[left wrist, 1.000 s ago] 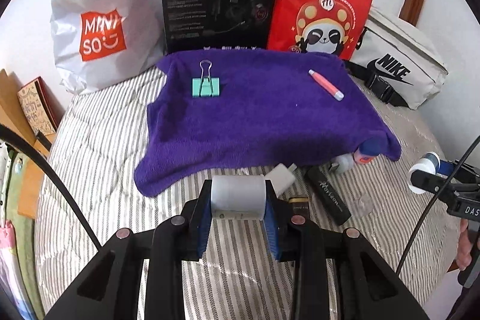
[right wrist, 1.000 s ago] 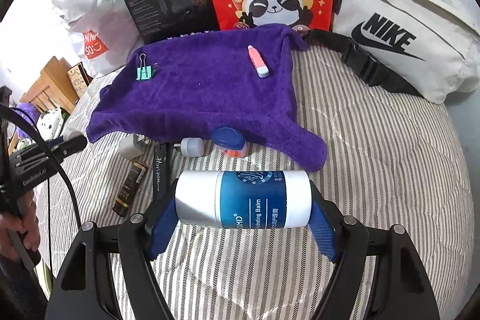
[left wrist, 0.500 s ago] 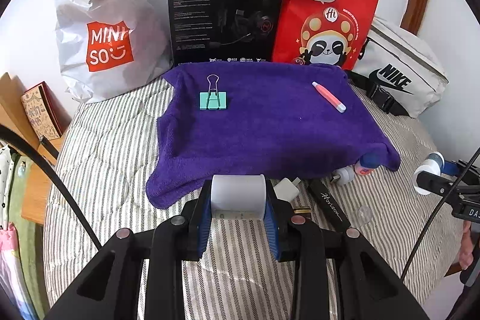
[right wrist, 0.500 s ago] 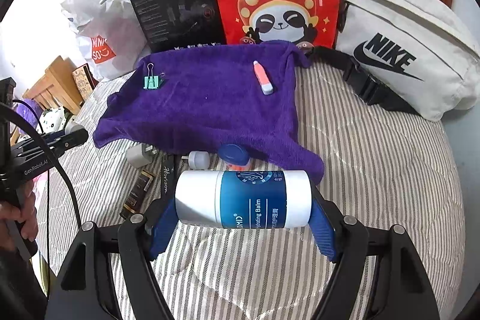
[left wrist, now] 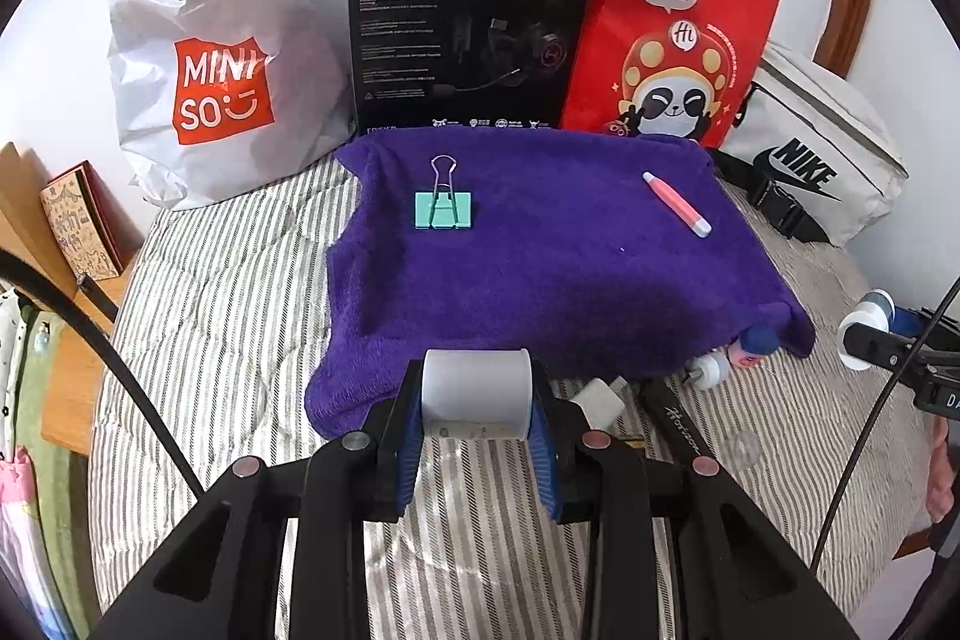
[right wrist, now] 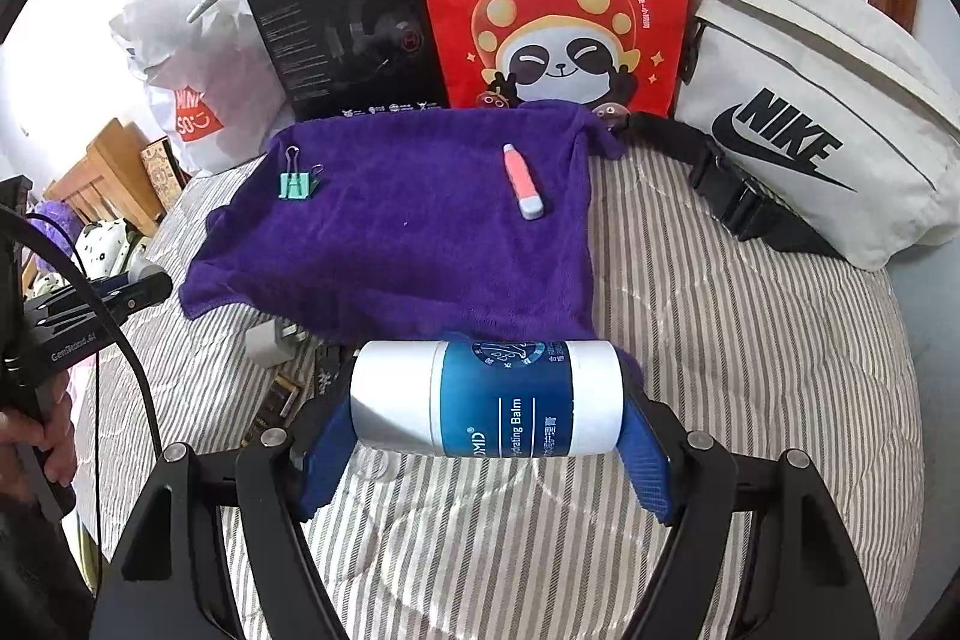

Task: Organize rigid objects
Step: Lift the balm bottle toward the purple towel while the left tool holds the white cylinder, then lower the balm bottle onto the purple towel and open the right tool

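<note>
The blue-and-white cylindrical balm bottle (right wrist: 486, 403) sits crosswise in the right gripper (right wrist: 486, 454), blue-padded jaws clamped on its two ends, and it is now closer to the purple terry towel (right wrist: 420, 232) than it was a second ago: then a strip of striped bedding showed between bottle and towel, now the bottle overlaps the towel's near hem in the right wrist view. Over on the other side, the left gripper (left wrist: 477, 439) is shut on a small white plastic jar (left wrist: 477, 391), and it too has come forward and risen; the towel edge that lay well ahead of the jar now sits right behind it.

So both hands carry their loads toward the cloth together. Already lying on it are a mint-green binder clip (left wrist: 444, 209) towards the far left and a pink-and-white capped tube (left wrist: 677, 203) towards the far right, well apart, with open purple between them. My read: the towel is the collecting spot, and two more items are about to join.

Still off the cloth along its near hem: a white charger plug (left wrist: 600, 400), a black pen-like stick (left wrist: 678, 430) and a small blue-capped bottle (left wrist: 757, 340). Plenty left, then.
</note>
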The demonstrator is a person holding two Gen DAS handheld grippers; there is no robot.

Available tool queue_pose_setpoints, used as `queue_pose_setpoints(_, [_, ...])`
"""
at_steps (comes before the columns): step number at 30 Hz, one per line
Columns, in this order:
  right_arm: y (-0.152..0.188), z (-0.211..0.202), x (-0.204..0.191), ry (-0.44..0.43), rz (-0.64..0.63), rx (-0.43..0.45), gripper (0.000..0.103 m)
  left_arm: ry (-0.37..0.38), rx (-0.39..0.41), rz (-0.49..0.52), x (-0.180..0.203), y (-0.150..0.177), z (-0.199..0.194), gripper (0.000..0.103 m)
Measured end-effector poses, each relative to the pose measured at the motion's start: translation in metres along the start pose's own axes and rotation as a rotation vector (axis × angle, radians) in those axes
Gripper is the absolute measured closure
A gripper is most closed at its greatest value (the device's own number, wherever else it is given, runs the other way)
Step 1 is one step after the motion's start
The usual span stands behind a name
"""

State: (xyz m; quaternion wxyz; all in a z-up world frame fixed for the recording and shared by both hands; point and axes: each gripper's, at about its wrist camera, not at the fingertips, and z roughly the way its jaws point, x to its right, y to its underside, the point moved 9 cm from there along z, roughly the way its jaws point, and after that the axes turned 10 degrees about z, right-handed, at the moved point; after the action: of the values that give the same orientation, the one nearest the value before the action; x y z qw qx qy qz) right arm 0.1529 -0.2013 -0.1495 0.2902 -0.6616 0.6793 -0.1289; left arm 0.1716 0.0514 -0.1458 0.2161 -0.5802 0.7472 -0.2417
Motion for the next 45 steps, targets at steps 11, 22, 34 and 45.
queue_pose_setpoints(11, [-0.033, 0.039, 0.008, 0.007, 0.024, -0.020, 0.027, 0.007, -0.016, -0.031, -0.020, -0.010, 0.025, 0.074])
queue_pose_setpoints(22, [-0.058, 0.096, -0.004, 0.035, -0.005, -0.068, 0.027, 0.008, -0.032, -0.043, -0.035, -0.016, 0.045, 0.074])
queue_pose_setpoints(34, [-0.069, 0.122, -0.017, 0.068, -0.051, -0.080, 0.027, 0.017, -0.019, -0.078, -0.049, -0.020, 0.050, 0.074])
queue_pose_setpoints(45, [-0.064, 0.152, -0.022, 0.109, -0.066, -0.126, 0.027, 0.033, -0.027, -0.065, -0.045, -0.019, 0.057, 0.074])
